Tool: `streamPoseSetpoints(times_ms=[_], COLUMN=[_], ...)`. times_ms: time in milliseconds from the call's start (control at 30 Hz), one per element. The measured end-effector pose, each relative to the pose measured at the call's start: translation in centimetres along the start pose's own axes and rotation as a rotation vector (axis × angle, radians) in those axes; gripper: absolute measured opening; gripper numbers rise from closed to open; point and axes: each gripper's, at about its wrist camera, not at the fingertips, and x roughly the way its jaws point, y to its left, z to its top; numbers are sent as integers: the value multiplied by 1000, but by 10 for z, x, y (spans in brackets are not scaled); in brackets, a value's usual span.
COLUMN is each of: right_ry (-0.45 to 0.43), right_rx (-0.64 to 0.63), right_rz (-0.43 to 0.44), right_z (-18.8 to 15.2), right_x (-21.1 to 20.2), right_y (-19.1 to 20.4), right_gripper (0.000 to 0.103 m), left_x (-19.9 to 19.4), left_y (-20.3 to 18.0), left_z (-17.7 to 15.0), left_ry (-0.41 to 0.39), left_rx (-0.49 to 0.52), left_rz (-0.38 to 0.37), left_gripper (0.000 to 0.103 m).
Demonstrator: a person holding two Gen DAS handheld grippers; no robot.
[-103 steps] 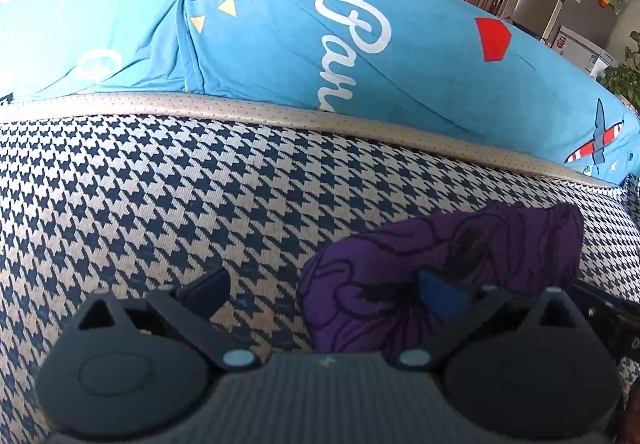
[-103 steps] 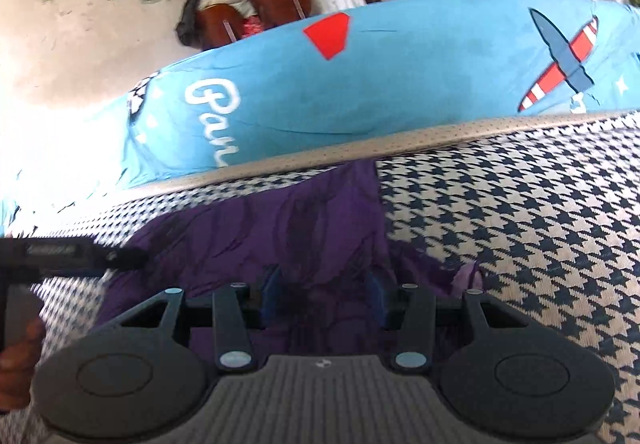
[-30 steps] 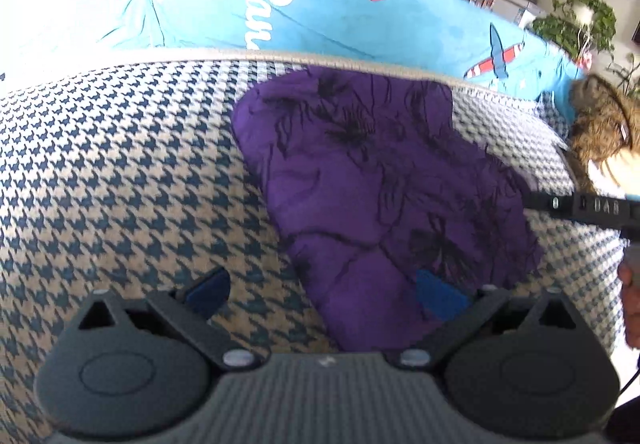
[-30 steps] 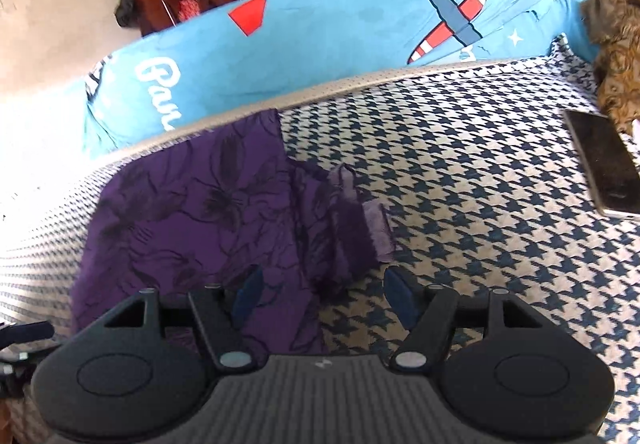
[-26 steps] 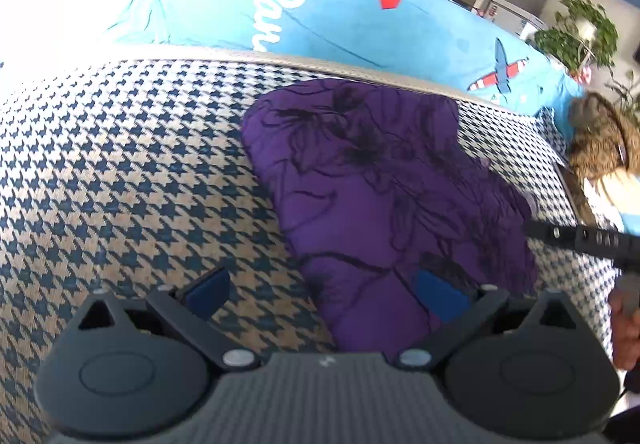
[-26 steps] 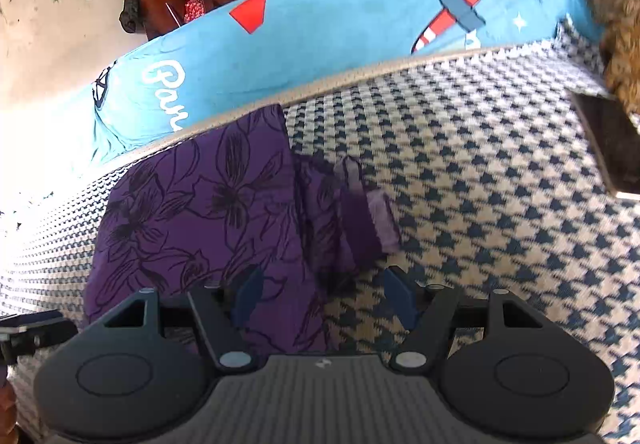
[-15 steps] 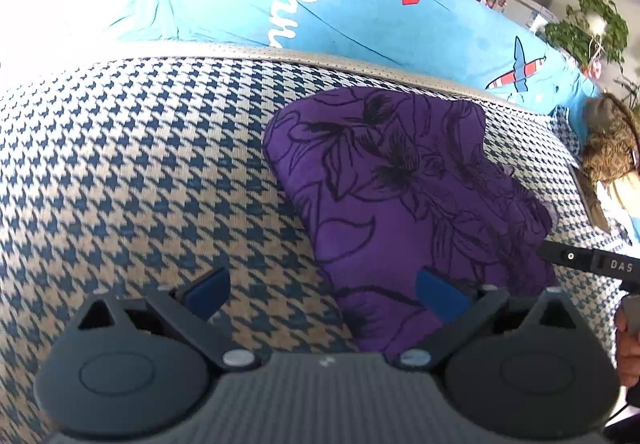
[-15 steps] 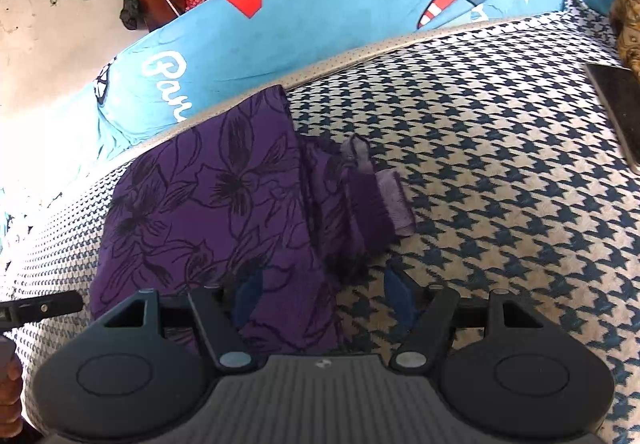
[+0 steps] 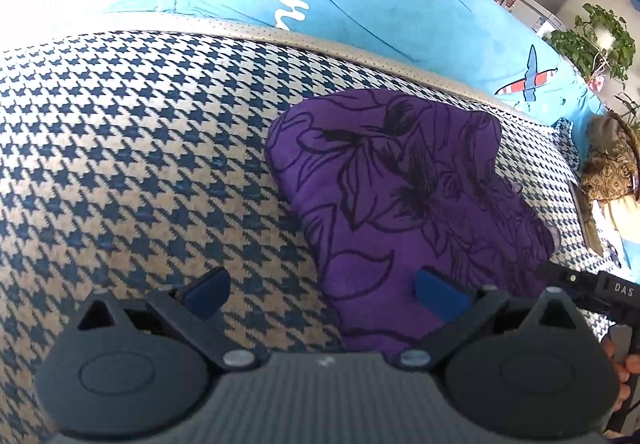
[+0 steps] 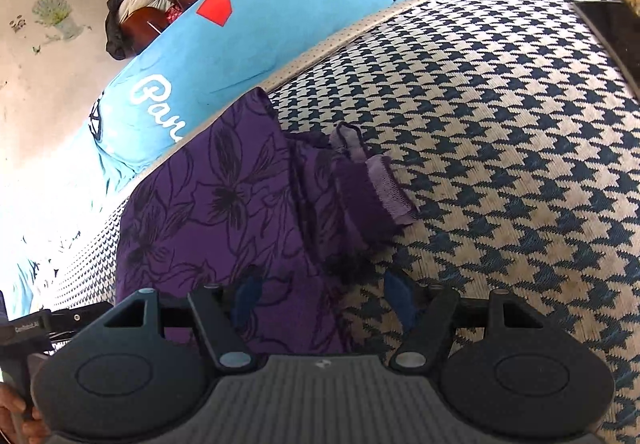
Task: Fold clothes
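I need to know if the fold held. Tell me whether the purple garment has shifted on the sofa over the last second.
No. The purple garment keeps its top corner against the beige piping below the blue cushion; only the cameras moved.

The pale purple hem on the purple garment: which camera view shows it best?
The right wrist view shows it best: the pale hem lies in plain sight on the garment's bunched edge, against the houndstooth cover. The left wrist view shows the purple garment mostly as a smooth flowered surface; that hem is barely visible there.

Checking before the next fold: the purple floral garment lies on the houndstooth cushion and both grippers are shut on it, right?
Not quite. The purple floral garment does lie on the houndstooth cushion, but both wrist views show the left gripper and right gripper open.
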Motion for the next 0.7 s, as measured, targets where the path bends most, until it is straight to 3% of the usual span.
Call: streamPoseSetpoints(times_ms=[467,700], right_ry=[-13,-13], right_rx=[37,35], right_rz=[55,86], right_z=[5,5], right_x=[14,21], right_y=[-3,-1], right_gripper=[71,71], left_x=[38,49], left_y=[9,4], left_z=[18,24], left_ry=[44,40], left_rx=[-74,-45], left_rz=[-103,-118], left_gripper=[103,103])
